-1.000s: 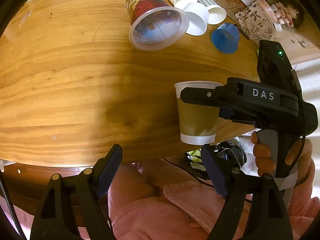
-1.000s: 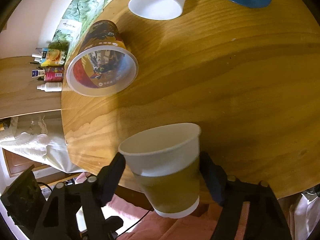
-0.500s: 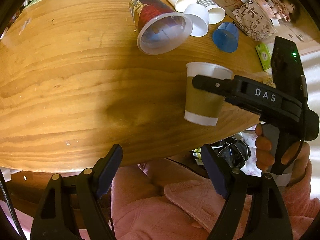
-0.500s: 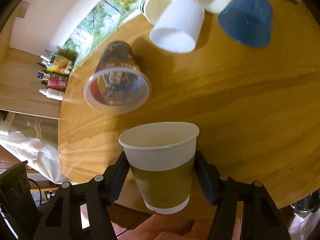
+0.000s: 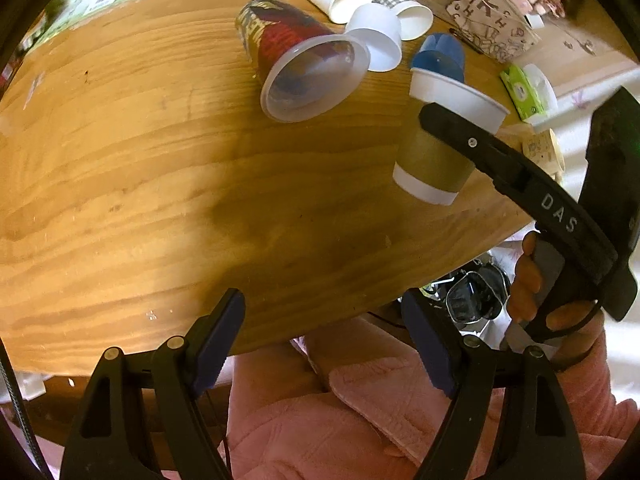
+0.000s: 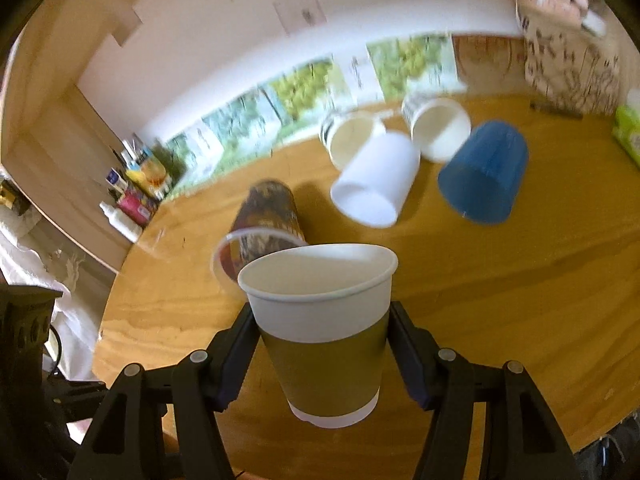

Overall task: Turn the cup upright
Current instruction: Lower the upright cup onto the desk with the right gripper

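Note:
My right gripper is shut on a paper cup with a white rim and olive-brown band. It holds the cup mouth up, a little tilted, above the near right part of the round wooden table. The same cup shows in the left wrist view, with the right gripper's black finger across its side. My left gripper is open and empty, low at the table's near edge.
On the far half of the table lie a printed clear cup, a white plastic cup, two paper cups and a blue cup. A patterned bag and a tissue pack sit at the right.
The right gripper has carried the cup up and farther over the table and levelled itself, so the wall is in its view. The left gripper has barely moved.

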Motion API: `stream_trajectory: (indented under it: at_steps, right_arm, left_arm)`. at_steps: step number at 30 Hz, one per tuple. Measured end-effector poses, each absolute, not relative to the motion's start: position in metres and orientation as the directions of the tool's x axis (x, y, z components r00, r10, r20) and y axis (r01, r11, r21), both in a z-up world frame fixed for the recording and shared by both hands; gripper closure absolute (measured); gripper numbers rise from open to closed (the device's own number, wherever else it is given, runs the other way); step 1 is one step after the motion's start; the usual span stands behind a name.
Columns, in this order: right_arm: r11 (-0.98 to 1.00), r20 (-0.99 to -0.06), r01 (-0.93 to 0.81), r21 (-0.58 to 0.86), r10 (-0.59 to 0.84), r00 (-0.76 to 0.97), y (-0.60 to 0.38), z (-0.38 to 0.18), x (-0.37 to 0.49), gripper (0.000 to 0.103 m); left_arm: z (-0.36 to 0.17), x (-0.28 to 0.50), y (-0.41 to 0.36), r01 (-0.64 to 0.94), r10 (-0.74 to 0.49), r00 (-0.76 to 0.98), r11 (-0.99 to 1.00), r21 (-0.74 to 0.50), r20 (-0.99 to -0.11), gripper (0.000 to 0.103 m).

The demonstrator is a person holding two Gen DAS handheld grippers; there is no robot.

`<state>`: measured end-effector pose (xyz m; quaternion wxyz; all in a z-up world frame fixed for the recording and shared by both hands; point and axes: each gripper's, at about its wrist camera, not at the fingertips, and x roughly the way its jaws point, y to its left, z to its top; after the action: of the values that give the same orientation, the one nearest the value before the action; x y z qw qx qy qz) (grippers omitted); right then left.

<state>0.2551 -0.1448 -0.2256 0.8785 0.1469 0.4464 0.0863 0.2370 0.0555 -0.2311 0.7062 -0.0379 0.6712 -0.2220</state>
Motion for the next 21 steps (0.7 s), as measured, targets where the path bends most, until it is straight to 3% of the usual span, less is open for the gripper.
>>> stream_trajectory:
  at_steps: [15,21]
  right_arm:
    - [0.981,-0.544,-0.015,0.191,0.119,0.831,-0.14,-0.226,0.203,0.039]
    - [0.989,-0.522,0.007,0.148,0.072,0.85,-0.135,-0.234,0.194,0.039]
  left_arm:
    - [-0.225,0.247,0.04,0.411,-0.376,-0.015,0.842,-0.349,-0.926,0.02]
    - [-0.224,0.244,0.042,0.46,-0.345,-0.01,0.832,-0.311,-0.939,0.02]
